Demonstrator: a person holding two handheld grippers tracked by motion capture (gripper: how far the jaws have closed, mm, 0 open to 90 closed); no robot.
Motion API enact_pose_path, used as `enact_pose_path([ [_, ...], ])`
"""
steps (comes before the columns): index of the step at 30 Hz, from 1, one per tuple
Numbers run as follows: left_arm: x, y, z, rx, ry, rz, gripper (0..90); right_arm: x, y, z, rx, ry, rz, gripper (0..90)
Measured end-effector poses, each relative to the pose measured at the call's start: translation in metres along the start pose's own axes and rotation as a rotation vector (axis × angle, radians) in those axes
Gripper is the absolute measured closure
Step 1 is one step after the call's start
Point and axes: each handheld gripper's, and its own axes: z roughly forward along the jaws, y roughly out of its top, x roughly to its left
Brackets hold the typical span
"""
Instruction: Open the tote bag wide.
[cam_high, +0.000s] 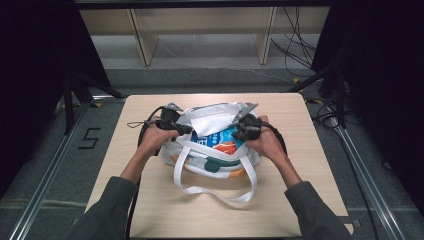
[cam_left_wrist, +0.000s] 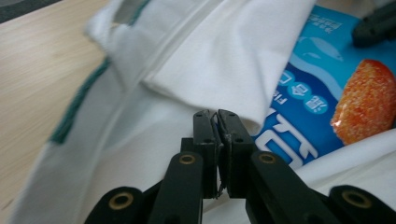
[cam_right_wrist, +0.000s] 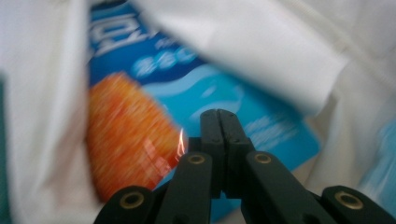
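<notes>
A white tote bag (cam_high: 212, 167) with teal trim lies in the middle of the table, its mouth facing away from the person. A blue snack packet (cam_high: 220, 140) with an orange picture sticks out of it. My left gripper (cam_high: 176, 125) is at the left side of the mouth. Its jaws are shut on a thin sliver of the bag's white fabric (cam_left_wrist: 187, 70), next to the packet (cam_left_wrist: 327, 88). My right gripper (cam_high: 246, 128) is at the right side of the mouth. Its jaws (cam_right_wrist: 219, 114) are pressed together over the packet (cam_right_wrist: 140, 126), and I see nothing between them.
The bag's two white handles (cam_high: 215, 192) loop toward the table's near edge. The wooden table (cam_high: 300, 165) has bare room on all sides of the bag. Black cables trail from both grippers. Wooden shelving legs and floor cables stand beyond the far edge.
</notes>
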Motion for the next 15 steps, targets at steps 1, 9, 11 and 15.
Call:
enact_pose_path([
  [1,-0.002,0.004,0.006,0.057,0.017,0.035,85.6,0.006,-0.007,-0.008,-0.008,0.021,0.005,90.0],
  [9,0.013,-0.001,0.027,0.098,0.059,-0.017,89.3,0.027,-0.063,-0.014,0.087,0.1,-0.001,90.0],
  [11,0.016,0.001,0.03,0.107,0.063,-0.058,89.4,0.03,-0.064,-0.012,0.094,0.1,-0.001,90.0],
  [15,0.01,0.002,0.025,0.107,0.089,-0.018,88.2,0.03,-0.057,-0.015,0.103,0.091,-0.012,90.0],
])
